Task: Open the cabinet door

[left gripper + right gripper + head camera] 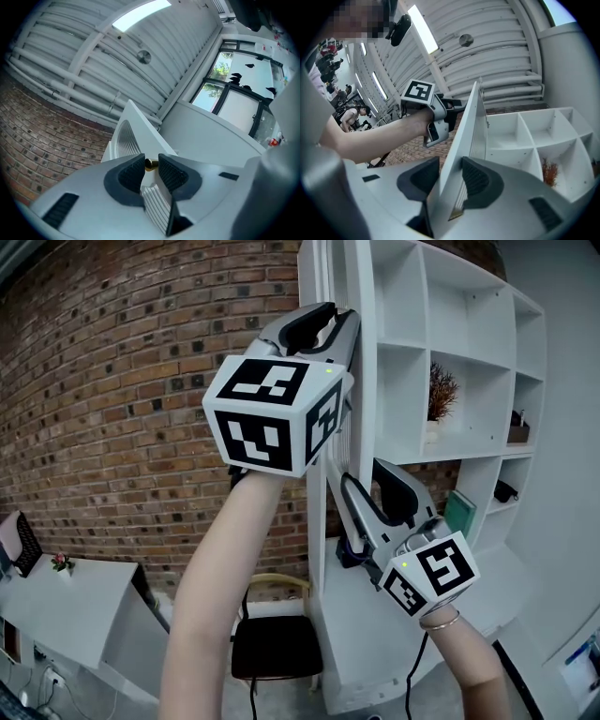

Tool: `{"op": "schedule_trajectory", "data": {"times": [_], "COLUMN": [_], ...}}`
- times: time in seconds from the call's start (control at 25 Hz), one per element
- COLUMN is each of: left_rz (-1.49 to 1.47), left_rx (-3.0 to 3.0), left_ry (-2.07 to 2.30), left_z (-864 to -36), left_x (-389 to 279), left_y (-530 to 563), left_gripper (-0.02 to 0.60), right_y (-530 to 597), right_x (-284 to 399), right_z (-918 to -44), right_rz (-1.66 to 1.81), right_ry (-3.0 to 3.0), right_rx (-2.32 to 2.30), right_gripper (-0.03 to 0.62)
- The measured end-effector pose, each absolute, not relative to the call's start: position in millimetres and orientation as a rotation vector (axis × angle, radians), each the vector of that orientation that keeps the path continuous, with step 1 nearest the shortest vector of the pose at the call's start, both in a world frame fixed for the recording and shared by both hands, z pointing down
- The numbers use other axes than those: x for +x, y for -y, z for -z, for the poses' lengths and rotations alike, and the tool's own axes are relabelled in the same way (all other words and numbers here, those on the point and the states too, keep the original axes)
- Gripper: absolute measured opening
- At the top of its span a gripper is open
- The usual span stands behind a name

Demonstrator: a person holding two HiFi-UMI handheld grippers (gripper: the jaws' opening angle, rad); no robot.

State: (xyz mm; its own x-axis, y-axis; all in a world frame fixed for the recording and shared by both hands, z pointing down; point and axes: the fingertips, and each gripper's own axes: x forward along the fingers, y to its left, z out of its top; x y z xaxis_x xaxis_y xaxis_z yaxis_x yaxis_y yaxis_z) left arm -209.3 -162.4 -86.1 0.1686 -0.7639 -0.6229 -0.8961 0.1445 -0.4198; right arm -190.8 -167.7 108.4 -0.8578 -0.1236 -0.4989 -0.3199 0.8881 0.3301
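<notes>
**Both grippers on the open door's edge**

Nearest the head camera: left forearm (220, 577), raised, with the marker cube (272, 413) of the left gripper (339, 320) on top. This gripper points upward at the upper part of the cabinet door (471, 117).

Left gripper view: jaws are partly closed, with a narrow gap. A small brass knob (151, 164) sits in that gap and meets both ribbed pads. The door's fluted face runs down between the jaws below the knob.

Lower and to the right: right gripper (450, 161), its cube (433, 573) just above a bracelet (441, 622) on the wrist.

Right gripper view: jaws straddle the door's free edge, about half open. The panel fills the gap, one pad on the plain outer face and the other on the fluted inner face. The left gripper shows farther up the same edge.

The door stands swung out from the white shelving unit (424, 296) and appears edge-on from the head camera. The open compartments lie to its right.

Behind the door, in the shelves:
- a small dried plant (441, 395) in a middle compartment
- a green book (459, 512) leaning in a compartment lower down

Below, on the floor: a black chair (275, 645). A white desk (66, 606) stands at far left.

Farthest: brick wall (112, 381), and overhead a long ceiling light (140, 14).
</notes>
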Motion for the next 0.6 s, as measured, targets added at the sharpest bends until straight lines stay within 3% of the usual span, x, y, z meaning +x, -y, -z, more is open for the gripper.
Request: {"op": "schedule_trajectory", "data": {"times": [0.6], "left_rz": [-0.265], "left_rx": [-1.595], "left_ry": [-1.623], "left_z": [86.4], "left_x": [-208.7], "left_y": [156.8], "left_gripper": [0.068], "right_y": [166.2], "right_x": [-189.8], "right_z": [-108.7], "right_rz": [-0.548], "right_ry": [-2.636], "right_rx": [-0.332], "right_gripper": [0.169]}}
